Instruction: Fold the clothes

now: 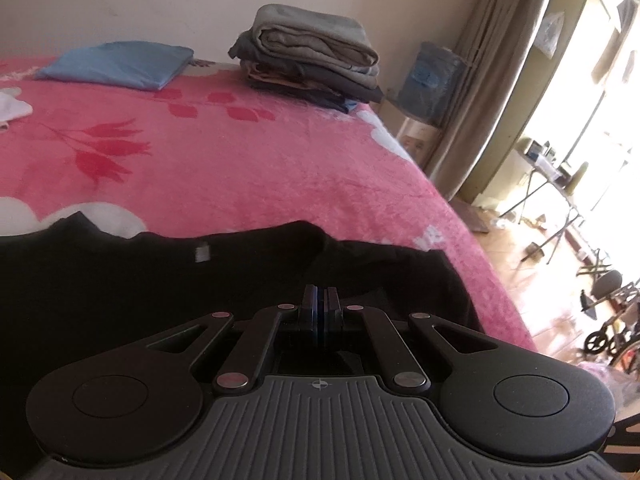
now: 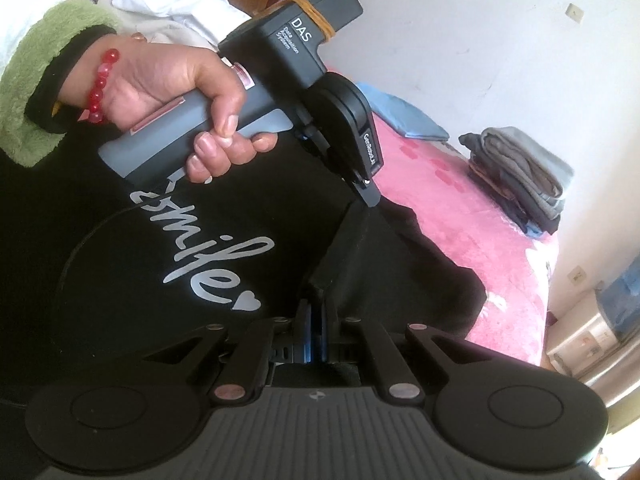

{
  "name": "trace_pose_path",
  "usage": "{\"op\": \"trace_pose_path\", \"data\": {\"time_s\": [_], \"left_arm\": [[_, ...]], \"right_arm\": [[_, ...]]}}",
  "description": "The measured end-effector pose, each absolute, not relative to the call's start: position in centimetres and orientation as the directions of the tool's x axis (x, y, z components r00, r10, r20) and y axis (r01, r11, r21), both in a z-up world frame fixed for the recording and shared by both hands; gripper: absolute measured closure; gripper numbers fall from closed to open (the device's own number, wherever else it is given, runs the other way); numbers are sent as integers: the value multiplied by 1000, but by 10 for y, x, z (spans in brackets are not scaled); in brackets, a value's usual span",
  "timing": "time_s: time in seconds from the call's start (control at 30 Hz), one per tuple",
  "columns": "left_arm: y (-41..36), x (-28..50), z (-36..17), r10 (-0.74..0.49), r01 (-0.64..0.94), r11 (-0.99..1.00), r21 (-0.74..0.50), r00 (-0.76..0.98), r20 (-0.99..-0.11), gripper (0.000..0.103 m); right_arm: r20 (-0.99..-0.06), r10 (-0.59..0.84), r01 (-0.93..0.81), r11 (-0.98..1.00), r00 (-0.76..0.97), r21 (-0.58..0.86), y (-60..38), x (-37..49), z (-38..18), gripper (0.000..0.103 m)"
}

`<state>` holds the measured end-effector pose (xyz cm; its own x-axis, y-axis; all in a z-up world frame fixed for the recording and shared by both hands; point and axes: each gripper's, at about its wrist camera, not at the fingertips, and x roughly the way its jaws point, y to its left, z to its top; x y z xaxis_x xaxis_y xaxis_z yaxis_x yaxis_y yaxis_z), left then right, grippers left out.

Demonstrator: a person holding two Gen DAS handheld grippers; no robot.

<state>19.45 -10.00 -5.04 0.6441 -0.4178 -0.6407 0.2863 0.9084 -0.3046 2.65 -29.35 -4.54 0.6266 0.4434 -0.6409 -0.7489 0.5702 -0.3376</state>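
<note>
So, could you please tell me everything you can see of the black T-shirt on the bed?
The black T-shirt is soft dark fabric lying spread on the pink blanket, with pale script reading "smile" and a small heart. A small pale tag shows near its neckline in the left wrist view. The right gripper is shut on a raised fold of it, and the left gripper pinches the same fold further up, lifting it into a ridge.
</note>
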Motion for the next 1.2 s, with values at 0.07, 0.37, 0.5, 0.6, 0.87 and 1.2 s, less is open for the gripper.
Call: {"op": "trace_pose_path", "data": {"time_s": [0.07, 0.37, 0.5, 0.6, 0.87, 1.2], "left_arm": [[-100, 193, -53, -396, 279, 918, -282, 641, -658, 103], [-101, 184, -59, -280, 259, 956, -141, 652, -705, 87], [-94, 174, -50, -253, 257, 961, -98, 685, -683, 80], [-89, 167, -44, -233, 254, 965, -67, 709, -665, 80], [-151, 101, -49, -479, 650, 758, 47, 604, -637, 79], [-157, 79, -72, -425, 682, 700, 210, 636, -644, 53]], "right_arm": [[-655, 442, -756, 569, 613, -324, -292, 27, -50, 99], [-724, 446, -765, 620, 526, -174, -300, 32, -67, 93], [-717, 485, -733, 678, 501, -54, -330, 30, -47, 91], [-710, 462, -668, 744, 531, -15, -358, 32, -35, 91], [-691, 406, -565, 825, 598, -4, -370, 62, -37, 91], [-746, 387, -613, 789, 543, -37, -372, 72, -54, 92]]}}
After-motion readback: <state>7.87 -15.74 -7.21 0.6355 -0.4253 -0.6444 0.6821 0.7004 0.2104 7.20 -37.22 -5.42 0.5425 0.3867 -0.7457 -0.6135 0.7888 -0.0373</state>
